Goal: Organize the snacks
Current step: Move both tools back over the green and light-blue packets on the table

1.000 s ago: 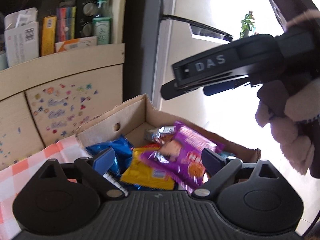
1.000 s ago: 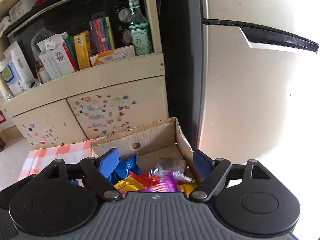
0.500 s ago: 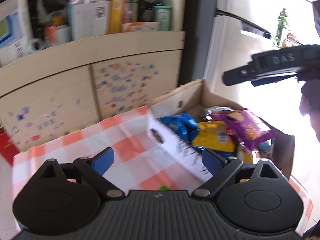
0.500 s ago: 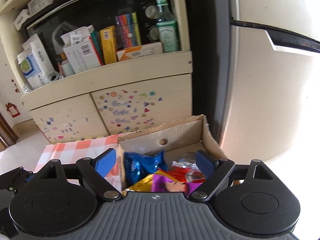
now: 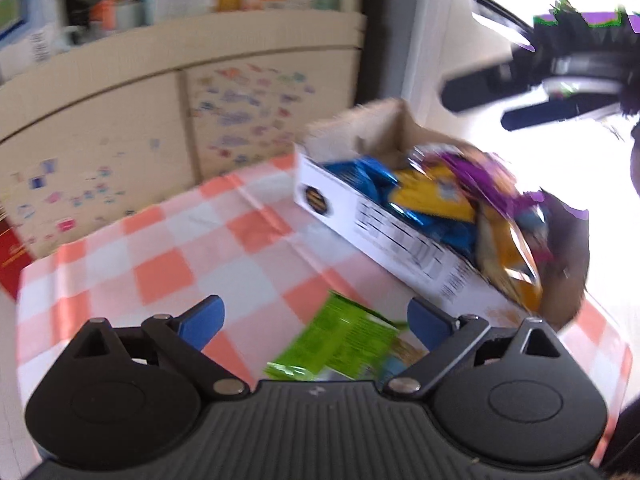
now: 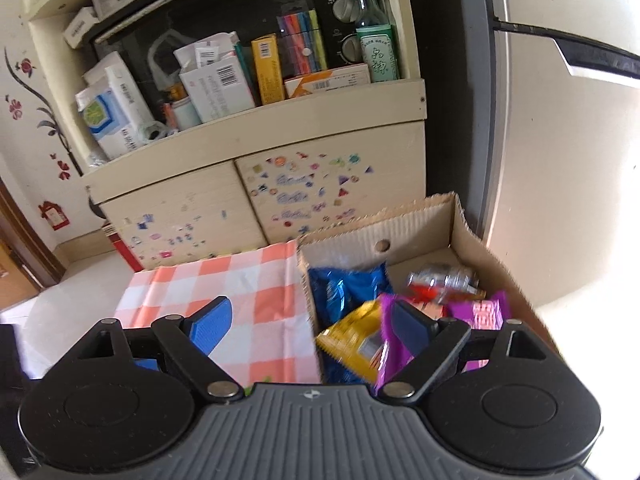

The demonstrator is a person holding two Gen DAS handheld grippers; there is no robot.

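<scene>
A cardboard box (image 5: 380,232) stands on the right side of the orange checked tablecloth (image 5: 168,268). It holds blue (image 5: 360,178), yellow (image 5: 432,196) and purple (image 5: 480,178) snack packets. A green packet (image 5: 344,340) lies on the cloth in front of the box, just below my left gripper (image 5: 316,324). That gripper's jaws are opening and its pads touch nothing. My right gripper (image 6: 312,326) hovers open over the box's left wall (image 6: 308,304), above the yellow packet (image 6: 352,340), the blue packet (image 6: 348,284) and a silver wrapper (image 6: 440,280). It also shows blurred in the left wrist view (image 5: 492,100).
Behind the table is a cream cabinet with stickers (image 6: 312,196). Its shelf (image 6: 280,116) carries boxes, a green bottle (image 6: 376,48) and a black oven. A pale fridge door (image 6: 560,160) rises to the right of the box. The cloth's left edge (image 6: 128,304) drops to the floor.
The left wrist view has swung from above the box back over the tablecloth, and the green packet has come into view. The right gripper has shifted left, showing more cloth.
</scene>
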